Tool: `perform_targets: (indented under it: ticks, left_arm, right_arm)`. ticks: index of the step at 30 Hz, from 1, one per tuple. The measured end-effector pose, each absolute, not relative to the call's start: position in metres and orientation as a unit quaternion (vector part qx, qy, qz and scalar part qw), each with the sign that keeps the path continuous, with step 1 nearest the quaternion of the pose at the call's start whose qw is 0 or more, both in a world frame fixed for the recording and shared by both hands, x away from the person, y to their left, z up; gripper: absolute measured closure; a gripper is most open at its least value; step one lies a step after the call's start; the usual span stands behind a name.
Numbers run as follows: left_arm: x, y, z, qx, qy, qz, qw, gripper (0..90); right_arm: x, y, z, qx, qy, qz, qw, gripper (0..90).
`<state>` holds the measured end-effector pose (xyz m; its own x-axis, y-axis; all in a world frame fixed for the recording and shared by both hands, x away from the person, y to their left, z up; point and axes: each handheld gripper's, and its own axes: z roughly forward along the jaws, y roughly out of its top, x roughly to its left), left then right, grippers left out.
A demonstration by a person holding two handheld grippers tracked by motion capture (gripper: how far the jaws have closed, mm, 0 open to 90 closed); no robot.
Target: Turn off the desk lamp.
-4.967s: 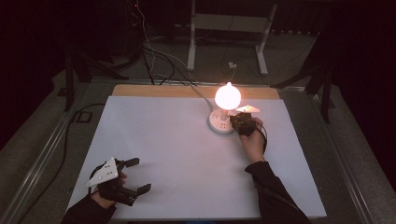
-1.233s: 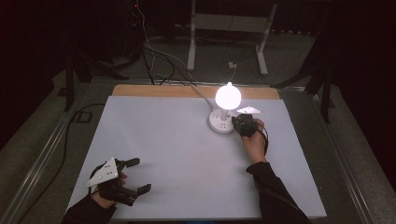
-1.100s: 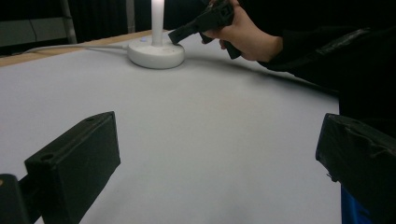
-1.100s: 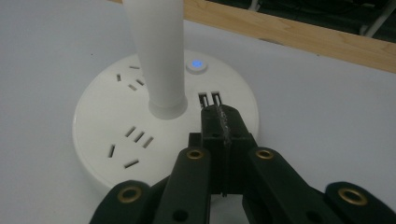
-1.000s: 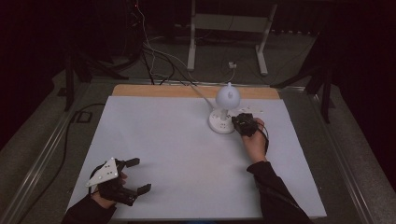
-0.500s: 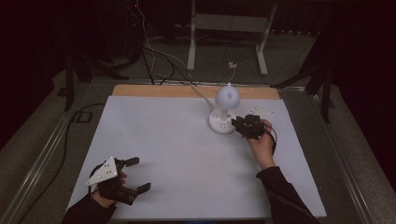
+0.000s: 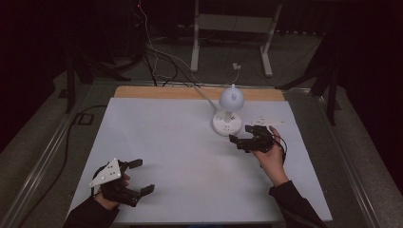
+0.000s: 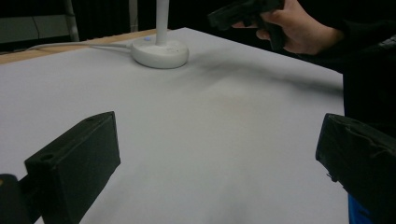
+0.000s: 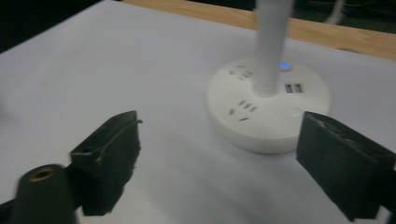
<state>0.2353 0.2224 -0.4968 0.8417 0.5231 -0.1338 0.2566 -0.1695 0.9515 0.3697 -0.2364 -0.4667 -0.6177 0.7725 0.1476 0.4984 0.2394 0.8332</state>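
Desk lamp (image 7: pixel 228 113): white, round base with sockets and a small blue indicator light, thin upright stem, globe-shaped head. Position: far right part of the table (image 7: pixel 166 156), near the wooden back edge; white cord trailing off the back toward the floor. Condition: head unlit and dull white now; glowing brightly in the pictures up to about a second ago, dark from then on. Reading: switch on the base pressed, lamp turned off, main step of the work likely done.

Right gripper (image 7: pixel 243 137): just beside the lamp base on its right, not touching it, raised off the table, pointing left toward the base. Jaws just been opening, now spread wide with nothing between them; base visible beyond and between the jaws in the right gripper view (image 9: pixel 219 158). Drawn back from the base compared with half a second ago. Reading: retreat after the press, no grip needed.

Left gripper (image 7: pixel 141 176): near left corner of the table, well apart from the lamp, resting low by the front edge, place unchanged across the pictures. Jaws apart, nothing held.

Remaining: possibly withdrawing the right gripper to a rest position. Risk: low; cord and base clear of both grippers.
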Motion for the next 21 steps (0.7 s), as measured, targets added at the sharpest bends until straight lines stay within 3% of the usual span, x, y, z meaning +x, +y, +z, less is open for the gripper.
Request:
perform_targets:
  ticks: [2,21]
  left_arm:
    - [0.234,0.223,-0.497,0.758,0.257,0.114,0.589,0.4]
    - [0.231,0.223,-0.496,0.759,0.251,0.115,0.590,0.4]
  right_arm:
    - [0.367,-0.237,-0.466,0.404,0.774,0.466,0.144,0.7]
    - [0.295,-0.257,-0.484,0.349,0.813,0.447,0.133,0.0]
